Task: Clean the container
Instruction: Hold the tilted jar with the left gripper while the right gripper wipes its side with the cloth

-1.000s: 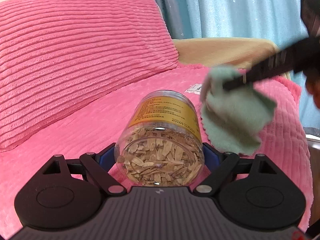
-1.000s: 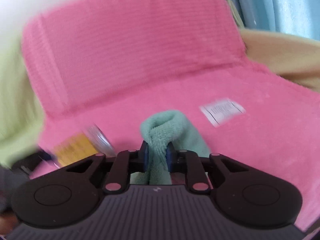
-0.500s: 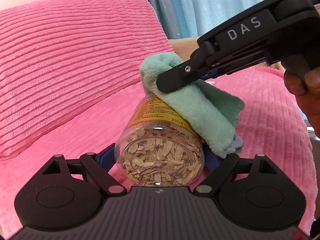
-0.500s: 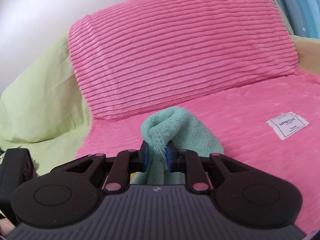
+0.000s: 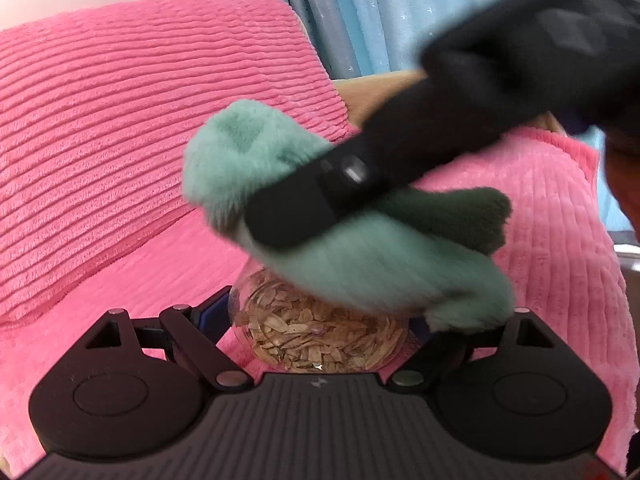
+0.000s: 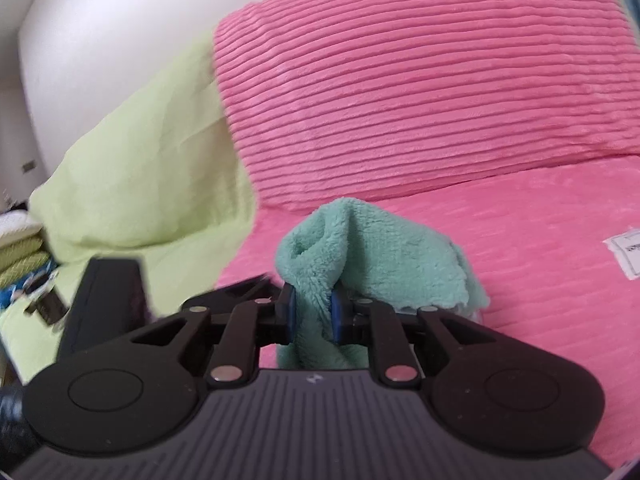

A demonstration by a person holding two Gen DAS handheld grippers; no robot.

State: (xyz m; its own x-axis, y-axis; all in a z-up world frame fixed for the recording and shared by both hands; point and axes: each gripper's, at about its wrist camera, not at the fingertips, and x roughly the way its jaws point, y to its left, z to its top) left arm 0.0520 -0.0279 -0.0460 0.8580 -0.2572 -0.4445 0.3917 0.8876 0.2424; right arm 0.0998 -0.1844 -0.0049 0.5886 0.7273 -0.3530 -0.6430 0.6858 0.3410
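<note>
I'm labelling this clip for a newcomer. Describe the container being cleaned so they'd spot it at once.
Start at the pink ribbed blanket in front of the big pink cushion. Low in the left wrist view, the left tool clamps a clear round jar, half covered by a fluffy mint-green cloth. It alone is see-through, packed with tan wood-like flakes.

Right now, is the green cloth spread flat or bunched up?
Bunched up: the green cloth is pinched into a fold by the right gripper.

Pink ribbed cushion (image 6: 420,80), blue curtain (image 5: 380,12), white wall (image 6: 100,20).
</note>
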